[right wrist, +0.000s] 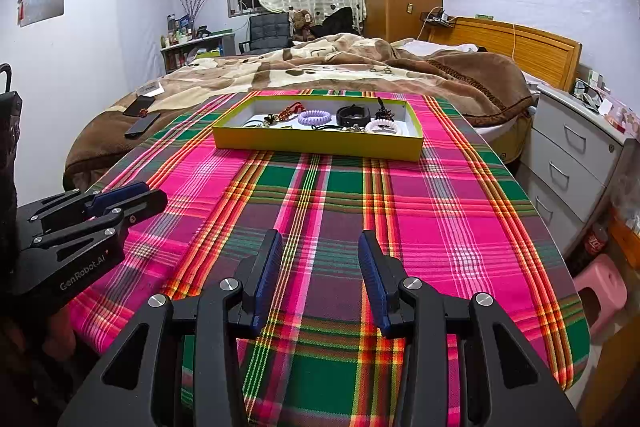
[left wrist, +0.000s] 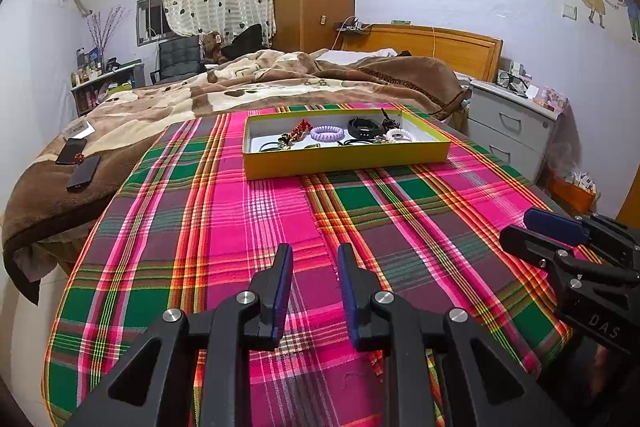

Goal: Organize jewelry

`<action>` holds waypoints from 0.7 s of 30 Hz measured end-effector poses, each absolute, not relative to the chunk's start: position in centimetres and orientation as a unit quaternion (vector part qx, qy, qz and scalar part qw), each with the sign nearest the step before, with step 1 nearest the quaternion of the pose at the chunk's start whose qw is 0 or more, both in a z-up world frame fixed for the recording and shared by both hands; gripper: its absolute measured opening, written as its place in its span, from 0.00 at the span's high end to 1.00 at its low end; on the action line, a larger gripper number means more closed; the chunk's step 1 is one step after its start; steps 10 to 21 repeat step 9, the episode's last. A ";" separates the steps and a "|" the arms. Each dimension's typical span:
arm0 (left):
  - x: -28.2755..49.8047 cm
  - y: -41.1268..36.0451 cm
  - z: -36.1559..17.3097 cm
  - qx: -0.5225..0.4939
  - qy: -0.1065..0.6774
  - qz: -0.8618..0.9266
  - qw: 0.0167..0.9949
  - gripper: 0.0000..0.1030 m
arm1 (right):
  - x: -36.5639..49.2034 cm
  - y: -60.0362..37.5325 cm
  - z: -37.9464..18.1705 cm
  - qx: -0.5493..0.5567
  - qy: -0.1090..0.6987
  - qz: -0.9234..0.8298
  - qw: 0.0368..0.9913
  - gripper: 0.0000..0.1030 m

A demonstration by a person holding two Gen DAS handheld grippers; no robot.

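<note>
A shallow yellow box (left wrist: 344,158) (right wrist: 316,145) stands at the far end of the plaid-covered table. It holds several pieces: a purple coil band (left wrist: 327,133) (right wrist: 314,116), a black strap (left wrist: 363,127) (right wrist: 351,115), a white coil band (left wrist: 400,136) (right wrist: 382,125), a red beaded piece (left wrist: 299,129) and dark cords. My left gripper (left wrist: 314,255) is open and empty over the near part of the table. My right gripper (right wrist: 320,241) is open and empty, also near the front edge. Each gripper shows at the side of the other's view.
The plaid cloth (left wrist: 280,227) covers the table. A bed with a brown blanket (left wrist: 240,83) lies behind, with two phones (left wrist: 78,163) on it. A grey drawer unit (right wrist: 576,155) and a pink stool (right wrist: 600,291) stand to the right.
</note>
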State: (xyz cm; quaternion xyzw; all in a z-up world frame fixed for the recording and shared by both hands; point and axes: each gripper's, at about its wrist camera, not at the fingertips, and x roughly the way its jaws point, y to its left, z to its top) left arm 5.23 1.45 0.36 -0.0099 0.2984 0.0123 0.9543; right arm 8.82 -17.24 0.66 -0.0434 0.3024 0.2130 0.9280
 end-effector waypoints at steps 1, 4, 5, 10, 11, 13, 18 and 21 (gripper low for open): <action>5.2 1.4 0.3 -0.007 0.298 0.014 0.954 0.78 | 8.8 -17.2 0.7 -0.043 0.302 0.213 0.928 0.61; 5.1 1.4 0.4 -0.006 0.297 0.012 0.955 0.78 | 8.8 -17.2 0.7 -0.043 0.302 0.213 0.928 0.61; 5.1 1.4 0.4 -0.005 0.296 0.012 0.955 0.78 | 8.8 -17.2 0.7 -0.043 0.302 0.213 0.928 0.61; 5.1 1.4 0.4 -0.009 0.297 0.010 0.955 0.78 | 8.8 -17.2 0.7 -0.043 0.302 0.213 0.928 0.61; 5.1 1.4 0.4 -0.009 0.297 0.010 0.955 0.78 | 8.8 -17.2 0.7 -0.043 0.302 0.213 0.928 0.61; 5.1 1.4 0.4 -0.009 0.297 0.010 0.955 0.78 | 8.8 -17.2 0.7 -0.043 0.302 0.213 0.928 0.61; 5.1 1.4 0.4 -0.009 0.297 0.010 0.955 0.78 | 8.8 -17.2 0.7 -0.043 0.302 0.213 0.928 0.61; 5.1 1.4 0.4 -0.009 0.297 0.010 0.955 0.78 | 8.8 -17.2 0.7 -0.043 0.302 0.213 0.928 0.61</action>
